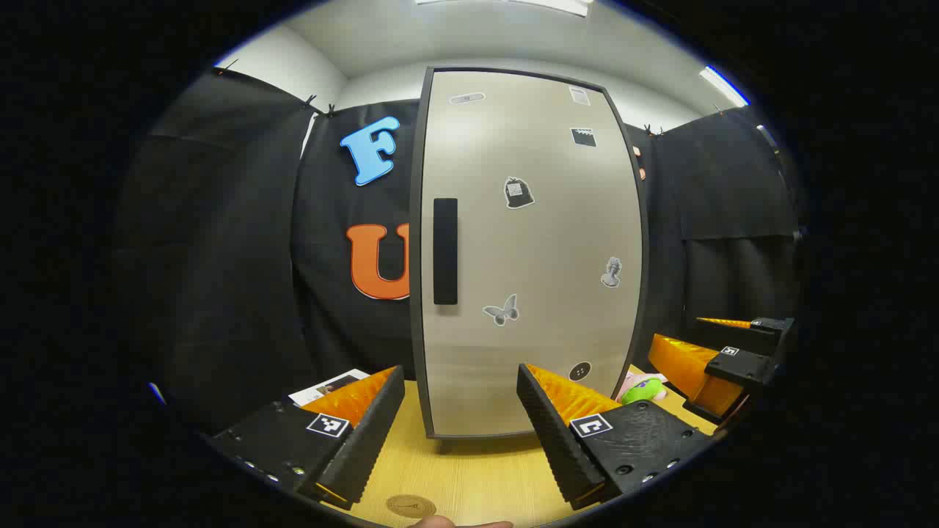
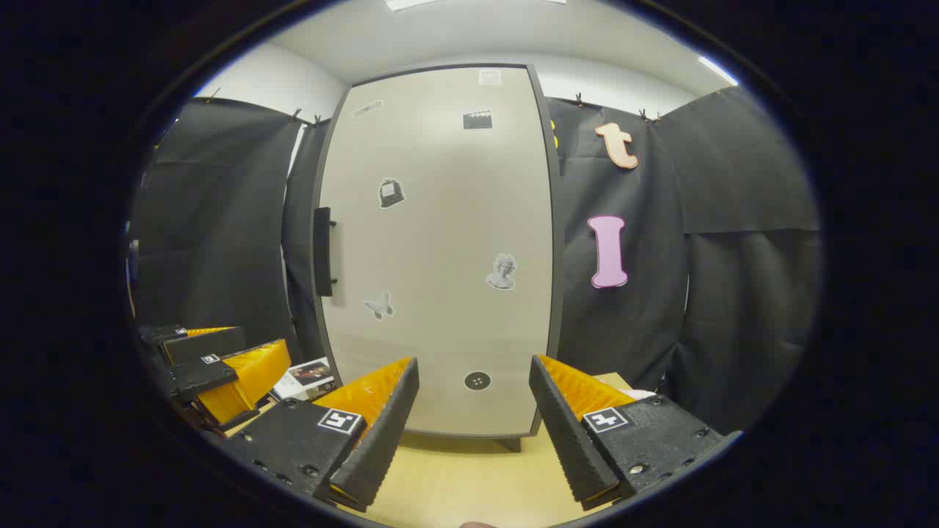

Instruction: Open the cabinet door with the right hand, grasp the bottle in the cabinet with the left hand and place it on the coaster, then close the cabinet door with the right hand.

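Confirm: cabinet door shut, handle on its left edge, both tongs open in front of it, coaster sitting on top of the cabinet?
Not quite. The coaster lies on the wooden table in front of the cabinet, as the left gripper view shows. The rest holds: cabinet door shut, handle on its left edge, left tongs and right tongs open.

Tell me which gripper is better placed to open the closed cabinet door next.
Right, probably. The cabinet door is shut, and the right gripper is open, empty and facing it; the handle lies up to its left. The left gripper faces the door too, but the task saves it for the bottle.
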`<state>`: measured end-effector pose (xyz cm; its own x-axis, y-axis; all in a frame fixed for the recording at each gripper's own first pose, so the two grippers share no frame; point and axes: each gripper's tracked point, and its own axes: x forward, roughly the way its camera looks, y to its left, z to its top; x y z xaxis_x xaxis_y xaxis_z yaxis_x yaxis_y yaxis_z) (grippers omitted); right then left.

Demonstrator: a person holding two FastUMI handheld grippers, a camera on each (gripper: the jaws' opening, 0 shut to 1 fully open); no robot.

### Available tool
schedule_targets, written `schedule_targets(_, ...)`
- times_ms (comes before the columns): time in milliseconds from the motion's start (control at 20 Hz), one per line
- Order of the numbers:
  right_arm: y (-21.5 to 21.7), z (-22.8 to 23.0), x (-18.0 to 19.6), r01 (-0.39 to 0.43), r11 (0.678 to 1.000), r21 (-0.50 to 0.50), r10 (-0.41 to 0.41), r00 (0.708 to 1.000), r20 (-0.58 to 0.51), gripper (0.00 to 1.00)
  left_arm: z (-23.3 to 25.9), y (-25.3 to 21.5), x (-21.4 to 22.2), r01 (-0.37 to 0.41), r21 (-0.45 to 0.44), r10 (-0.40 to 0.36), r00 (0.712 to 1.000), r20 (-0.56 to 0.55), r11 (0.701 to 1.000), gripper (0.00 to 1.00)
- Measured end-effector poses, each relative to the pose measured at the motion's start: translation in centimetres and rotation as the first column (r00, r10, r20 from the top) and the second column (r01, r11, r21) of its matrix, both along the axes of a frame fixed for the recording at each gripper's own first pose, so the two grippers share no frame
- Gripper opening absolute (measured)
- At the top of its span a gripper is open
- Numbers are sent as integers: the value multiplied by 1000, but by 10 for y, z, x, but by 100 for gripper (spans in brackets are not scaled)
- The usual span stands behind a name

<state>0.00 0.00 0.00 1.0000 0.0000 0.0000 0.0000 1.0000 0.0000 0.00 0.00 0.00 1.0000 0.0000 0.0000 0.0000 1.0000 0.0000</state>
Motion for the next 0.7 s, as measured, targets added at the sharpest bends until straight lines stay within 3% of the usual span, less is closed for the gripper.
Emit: schedule_targets(700,5,7,-7,-13,1000,19,12,999,37,99,4,2,-5,8,-1,-8,1000,22,1000,94)
